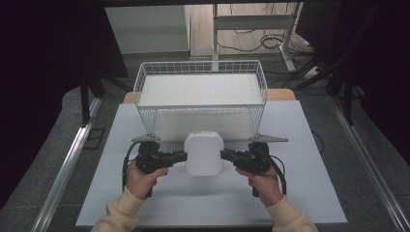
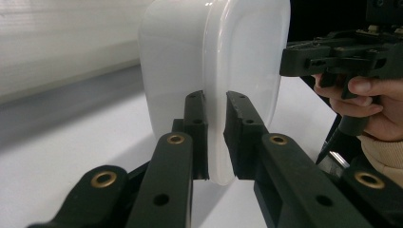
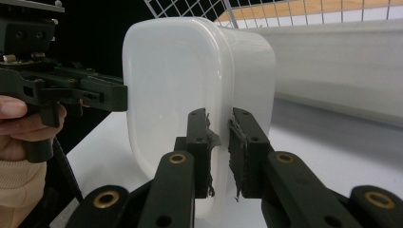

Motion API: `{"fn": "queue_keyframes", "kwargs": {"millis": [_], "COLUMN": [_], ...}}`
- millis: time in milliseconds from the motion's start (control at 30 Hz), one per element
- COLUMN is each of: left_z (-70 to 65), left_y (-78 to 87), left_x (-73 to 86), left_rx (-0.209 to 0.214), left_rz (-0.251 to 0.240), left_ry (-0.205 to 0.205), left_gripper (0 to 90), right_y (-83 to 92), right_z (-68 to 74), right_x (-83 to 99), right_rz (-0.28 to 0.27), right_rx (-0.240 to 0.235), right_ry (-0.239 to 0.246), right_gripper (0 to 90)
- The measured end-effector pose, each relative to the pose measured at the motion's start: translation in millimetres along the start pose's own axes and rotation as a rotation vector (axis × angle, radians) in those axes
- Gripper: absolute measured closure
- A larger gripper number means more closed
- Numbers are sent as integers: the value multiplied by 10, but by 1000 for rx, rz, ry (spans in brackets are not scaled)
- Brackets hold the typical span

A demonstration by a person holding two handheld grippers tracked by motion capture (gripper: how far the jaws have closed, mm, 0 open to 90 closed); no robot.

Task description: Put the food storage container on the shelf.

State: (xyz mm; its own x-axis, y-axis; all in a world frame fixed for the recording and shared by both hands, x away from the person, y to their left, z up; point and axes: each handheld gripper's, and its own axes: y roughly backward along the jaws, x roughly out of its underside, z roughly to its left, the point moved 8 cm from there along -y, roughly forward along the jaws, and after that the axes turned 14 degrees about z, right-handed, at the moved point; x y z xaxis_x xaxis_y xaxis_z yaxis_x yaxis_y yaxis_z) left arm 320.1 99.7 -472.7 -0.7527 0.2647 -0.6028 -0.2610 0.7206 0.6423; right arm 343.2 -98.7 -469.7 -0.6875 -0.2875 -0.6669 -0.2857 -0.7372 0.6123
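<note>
While both hands hold their tools low over the pale bench [image 1: 300, 193], a white plastic container [image 1: 204, 153] hangs between them, gripped from either side; in the high view it sits just in front of the white wire basket [image 1: 200, 67], near the middle of the bench, with its broad rounded face turned up toward the camera. On its left side the left claw [image 1: 183, 155] reaches in level and pinches the container's projecting rim; the left gripper view shows the two black pads [image 2: 196, 124] pressed against that thin lip from both sides, the lip running between them and out past their lower ends. On the opposite side the right claw [image 1: 223, 154] does the same; in the right gripper view its pads [image 3: 198, 137], frayed at the edges, are squeezed onto the rim with the container's body swelling beyond them. Each gripper view also shows the other hand and its tool meeting the container's far edge; cream sleeves [image 1: 121, 210] cover both forearms, which enter from the bottom of the high view. Behind the container the basket stands at the far end of the bench, its floor lined in white; whether the container's underside touches the bench cannot be told.
</note>
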Motion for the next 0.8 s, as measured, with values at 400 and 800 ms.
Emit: {"fn": "queue_keyframes", "kwargs": {"millis": [400,800], "left_z": [-66,-102], "left_y": [201,370], "left_x": [-224,-494], "left_rx": [-14,-29], "left_rz": [-32,-41], "left_ry": [-39,-76], "left_gripper": [802,805], "right_y": [117,264], "right_z": [91,160], "right_x": [-264,-587], "right_rz": [-27,-52], "right_rx": [-1,20], "right_ry": [41,79], "right_gripper": [788,789]}}
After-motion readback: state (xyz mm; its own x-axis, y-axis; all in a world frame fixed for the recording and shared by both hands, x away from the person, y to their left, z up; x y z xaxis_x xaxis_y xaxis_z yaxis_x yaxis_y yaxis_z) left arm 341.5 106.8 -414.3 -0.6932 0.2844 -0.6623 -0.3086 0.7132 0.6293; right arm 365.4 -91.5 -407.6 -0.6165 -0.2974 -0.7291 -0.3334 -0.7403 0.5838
